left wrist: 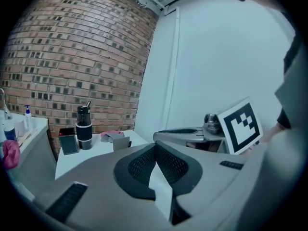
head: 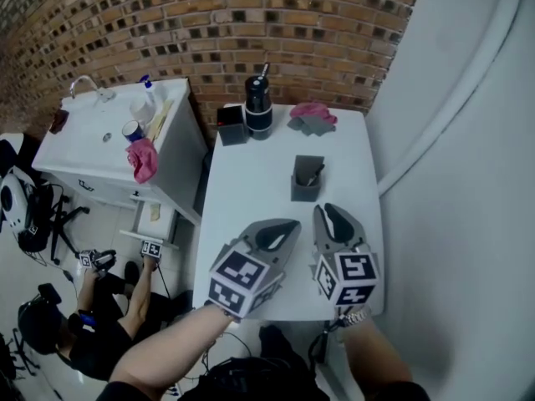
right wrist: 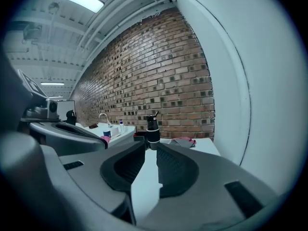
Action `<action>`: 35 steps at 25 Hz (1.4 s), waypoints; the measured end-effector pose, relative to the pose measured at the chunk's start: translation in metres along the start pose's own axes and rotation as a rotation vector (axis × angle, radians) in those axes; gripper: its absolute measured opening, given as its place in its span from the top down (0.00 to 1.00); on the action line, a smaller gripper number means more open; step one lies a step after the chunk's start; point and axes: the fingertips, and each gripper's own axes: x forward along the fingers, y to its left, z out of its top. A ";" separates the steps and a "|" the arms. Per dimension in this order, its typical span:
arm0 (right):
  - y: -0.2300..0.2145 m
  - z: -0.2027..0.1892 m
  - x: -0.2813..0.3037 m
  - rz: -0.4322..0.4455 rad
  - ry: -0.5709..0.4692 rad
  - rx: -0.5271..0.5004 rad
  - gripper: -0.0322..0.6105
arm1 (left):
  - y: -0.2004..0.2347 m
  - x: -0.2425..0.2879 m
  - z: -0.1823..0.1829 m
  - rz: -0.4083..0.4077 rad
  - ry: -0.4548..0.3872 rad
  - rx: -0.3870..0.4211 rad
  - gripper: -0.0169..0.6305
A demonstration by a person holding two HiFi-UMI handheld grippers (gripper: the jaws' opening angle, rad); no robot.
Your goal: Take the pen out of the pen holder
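Note:
A grey square pen holder [head: 307,180] stands on the white table [head: 251,190], and a dark pen [head: 315,175] leans inside it. Both grippers hover over the table's near edge, short of the holder. My left gripper [head: 290,225] sits near left of the holder, and its jaws meet at the tips [left wrist: 155,145] with nothing in them. My right gripper [head: 328,210] is just in front of the holder; its jaws [right wrist: 150,147] stand apart with only table showing between them. In the left gripper view the holder [left wrist: 121,143] stands ahead, left of the jaws.
At the table's far edge stand a black bottle [head: 258,107], a small black box [head: 231,125] and a pink and grey cloth [head: 312,117]. A white sink cabinet [head: 109,140] stands to the left. A person [head: 109,316] sits on the floor. A white wall runs along the right.

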 end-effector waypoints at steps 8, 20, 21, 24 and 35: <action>-0.046 -0.026 0.074 -0.027 0.072 0.035 0.79 | 0.038 0.056 -0.012 0.002 0.054 -0.022 0.97; -0.098 -0.066 0.153 -0.090 0.168 0.042 0.76 | 0.081 0.113 -0.031 -0.006 0.108 -0.067 0.97; -0.101 -0.068 0.158 -0.095 0.175 0.043 0.76 | 0.083 0.116 -0.033 -0.007 0.111 -0.070 0.97; -0.105 -0.074 0.169 -0.101 0.197 0.046 0.76 | 0.090 0.122 -0.036 -0.008 0.118 -0.082 0.97; -0.113 -0.086 0.189 -0.119 0.250 0.042 0.76 | 0.107 0.124 -0.038 0.004 0.119 -0.107 0.97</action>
